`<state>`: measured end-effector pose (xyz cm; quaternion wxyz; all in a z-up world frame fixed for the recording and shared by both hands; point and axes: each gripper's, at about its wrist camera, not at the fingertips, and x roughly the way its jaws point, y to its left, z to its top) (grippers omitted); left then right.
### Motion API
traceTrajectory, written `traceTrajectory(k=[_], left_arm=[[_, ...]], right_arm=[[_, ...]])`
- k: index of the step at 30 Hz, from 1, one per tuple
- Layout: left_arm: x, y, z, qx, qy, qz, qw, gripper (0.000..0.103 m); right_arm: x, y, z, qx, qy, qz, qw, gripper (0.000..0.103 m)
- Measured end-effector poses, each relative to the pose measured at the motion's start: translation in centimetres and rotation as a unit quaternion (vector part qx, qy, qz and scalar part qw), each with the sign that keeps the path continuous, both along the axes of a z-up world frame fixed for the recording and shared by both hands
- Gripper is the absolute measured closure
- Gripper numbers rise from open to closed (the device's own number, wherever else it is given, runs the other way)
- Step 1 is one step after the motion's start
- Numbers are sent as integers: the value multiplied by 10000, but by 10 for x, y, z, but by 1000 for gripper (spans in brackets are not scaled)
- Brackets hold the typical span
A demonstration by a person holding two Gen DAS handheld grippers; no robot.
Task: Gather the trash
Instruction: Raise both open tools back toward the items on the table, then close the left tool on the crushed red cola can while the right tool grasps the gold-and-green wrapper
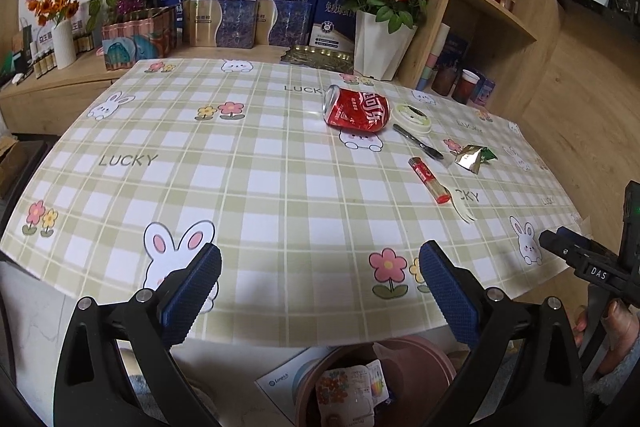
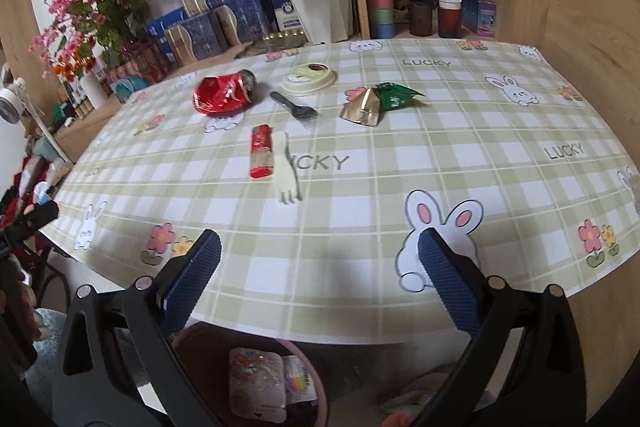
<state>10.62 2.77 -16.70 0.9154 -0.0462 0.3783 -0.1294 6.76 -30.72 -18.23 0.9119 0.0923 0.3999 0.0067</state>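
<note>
Your left claw [image 1: 320,291] and right claw [image 2: 320,279] are wide and empty; wrappers [image 2: 264,387] fill the bin [image 1: 424,355], but the can [image 1: 356,110], lid [image 2: 308,79], spoon [image 2: 294,107], fork [image 2: 287,173], red packet [image 2: 261,151] and foil bag [image 2: 376,103] still wait.

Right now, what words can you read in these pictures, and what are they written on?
"LUCKY": printed several times on the checked tablecloth, once half hidden by the white fork.
"DAS": white letters on the right gripper, seen from the left wrist camera.
Red crushed can: white Chinese characters, too warped to read surely.
Boxes behind the table, the red packet, the bin's wrappers: too small or blurred.
</note>
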Motion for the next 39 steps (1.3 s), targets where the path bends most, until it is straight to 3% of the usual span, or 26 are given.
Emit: traceTrajectory(k=[13,25,32,39], left_arm=[[49,-23,2,247,-30,-234,9994,6],[150,-56,-11,-21,201,-382,9991,6],[234,-71,-23,45,249,-135,9996,22],[278,-86,-39,176,415,-72,9990,27]], right_arm=[[44,-30,-8,-65,281,-23,9996,6],[96,-55,-18,73,367,-96,9993,6],[129,-67,-24,359,462,-252,9980,6],[159,-68,-28,670,478,-321,9961,6]])
